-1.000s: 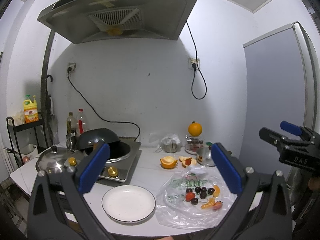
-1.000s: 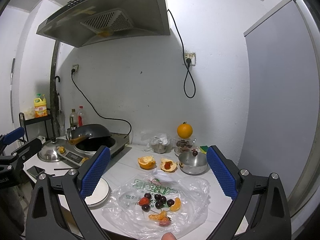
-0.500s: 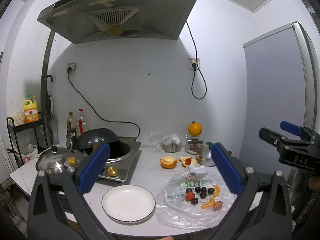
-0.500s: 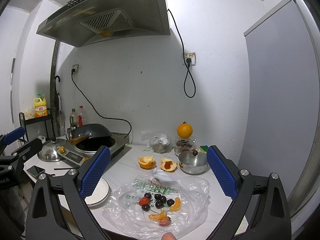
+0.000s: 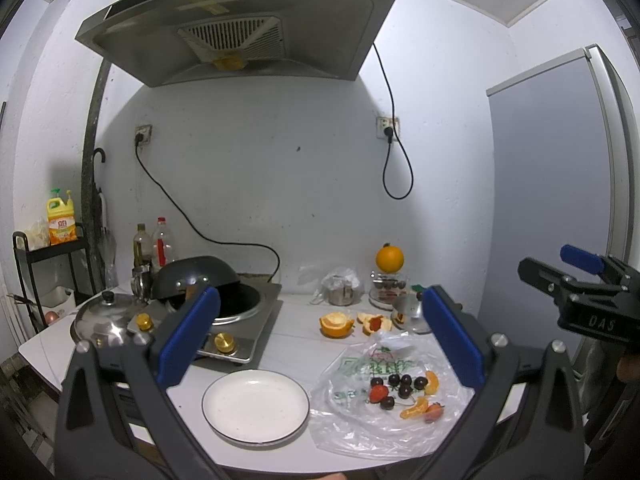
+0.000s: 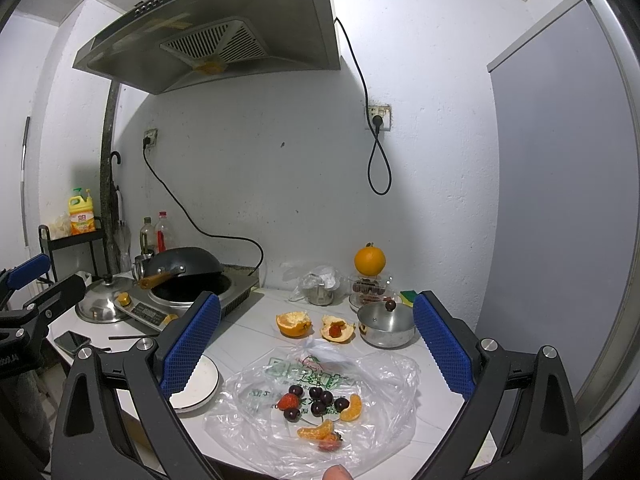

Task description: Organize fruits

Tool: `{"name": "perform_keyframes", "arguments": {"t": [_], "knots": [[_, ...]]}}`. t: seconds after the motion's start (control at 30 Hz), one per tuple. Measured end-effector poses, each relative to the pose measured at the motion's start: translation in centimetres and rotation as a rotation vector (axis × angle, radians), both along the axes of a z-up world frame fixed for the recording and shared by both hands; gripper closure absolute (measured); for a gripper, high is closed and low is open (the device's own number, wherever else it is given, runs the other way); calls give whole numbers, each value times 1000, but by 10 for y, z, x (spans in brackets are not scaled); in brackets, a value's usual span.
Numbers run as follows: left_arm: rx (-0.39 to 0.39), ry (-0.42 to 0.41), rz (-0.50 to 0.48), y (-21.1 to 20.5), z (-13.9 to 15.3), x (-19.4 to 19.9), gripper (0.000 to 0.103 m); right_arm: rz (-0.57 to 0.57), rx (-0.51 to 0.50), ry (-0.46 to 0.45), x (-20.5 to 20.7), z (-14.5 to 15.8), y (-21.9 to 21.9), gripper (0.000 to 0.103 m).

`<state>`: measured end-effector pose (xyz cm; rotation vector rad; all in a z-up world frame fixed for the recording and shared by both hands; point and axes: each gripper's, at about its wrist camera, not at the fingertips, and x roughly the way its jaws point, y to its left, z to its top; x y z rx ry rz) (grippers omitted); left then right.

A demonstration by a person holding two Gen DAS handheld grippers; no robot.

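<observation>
Between the wide-spread blue-padded fingers of the left gripper, low in the left wrist view, sits a round white ceramic plate with a dark rim, bare, on the white tiled countertop. Just inside the right-hand finger lies a crumpled clear plastic bag with green print, spread flat, touching or nearly touching the plate's edge. On the bag: several dark cherries, a red strawberry, orange mandarin segments. Left jaws wide, holding nothing. The right gripper likewise stands wide apart and empty; in its view the fruit-laden bag lies centred between the fingers, low in frame, and the plate is partly hidden behind the left-hand finger. Beyond the jaws, farther back on the counter: a halved orange with peel, a peel cup holding a small red fruit, a small stainless steel pot with a dark cherry on its rim, a whole orange resting on a clear plastic fruit box. Outside the left-hand finger: a black wok tilted on a steel induction cooker, a domed steel lid beside it. A fingertip shows at the bottom edge of the right view.
</observation>
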<state>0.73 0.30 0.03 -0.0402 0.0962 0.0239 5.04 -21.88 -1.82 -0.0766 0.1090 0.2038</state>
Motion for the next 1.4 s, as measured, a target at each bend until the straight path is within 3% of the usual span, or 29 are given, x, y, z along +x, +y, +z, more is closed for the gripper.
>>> {"name": "perform_keyframes", "arguments": {"t": [0.67,1.0,1.4], "knots": [[-2,6,-10,-9,-6,12,0,-10,4,12,4,-6,-8,4],[5,90,-32,-20,-30,47,0,-47,-2,79,35,-25,-24,4],[15,231,-46,-32,-73,100,0,-36,-59,224,86,-75,-34,4]]}}
